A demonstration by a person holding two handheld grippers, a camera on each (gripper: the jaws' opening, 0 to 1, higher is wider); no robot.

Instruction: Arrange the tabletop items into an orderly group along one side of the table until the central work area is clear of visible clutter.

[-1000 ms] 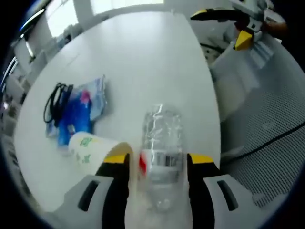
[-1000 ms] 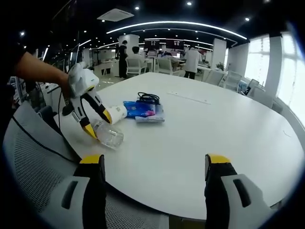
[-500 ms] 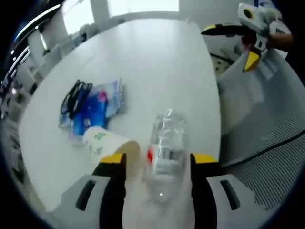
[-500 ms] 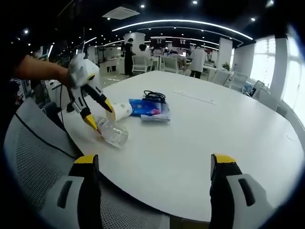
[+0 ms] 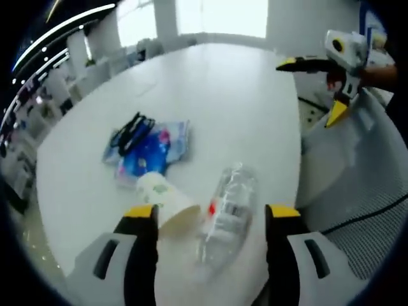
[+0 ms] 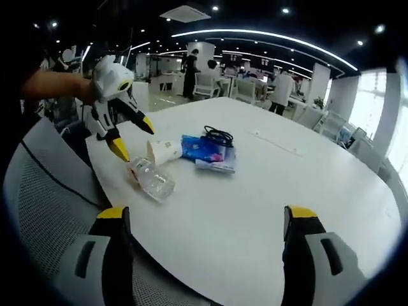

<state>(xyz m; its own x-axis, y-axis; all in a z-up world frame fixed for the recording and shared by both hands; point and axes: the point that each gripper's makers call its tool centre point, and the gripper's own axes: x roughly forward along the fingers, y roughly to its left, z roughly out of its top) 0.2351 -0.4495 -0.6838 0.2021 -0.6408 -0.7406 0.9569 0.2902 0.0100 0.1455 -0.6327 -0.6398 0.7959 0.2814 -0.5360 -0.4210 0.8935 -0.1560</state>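
A clear plastic bottle [image 5: 227, 205] with a red label lies on its side on the white table [image 5: 223, 108], beside a tipped paper cup [image 5: 167, 201]. My left gripper [image 5: 209, 213] is open above them, a little clear of both. Behind the cup lie blue packets [image 5: 148, 152] with a black cable [image 5: 131, 127] on top. In the right gripper view the left gripper [image 6: 131, 136] hangs open over the bottle [image 6: 152, 179] and cup [image 6: 163, 152], next to the packets [image 6: 207, 150] and cable [image 6: 218, 135]. My right gripper [image 6: 205, 222] is open over the table's near edge, holding nothing. It also appears far off as the other gripper [image 5: 319, 81].
A grey mesh chair [image 6: 48, 210] stands at the table's near edge, with its seat [image 5: 370, 172] in the left gripper view too. Other desks, chairs and people [image 6: 277, 89] fill the office behind. The far table surface [image 6: 306, 172] is bare.
My left gripper has let go of the bottle and drawn back and up; its jaws now stand wider apart. The bottle lies tilted beside the cup. The right gripper's view has shifted slightly.
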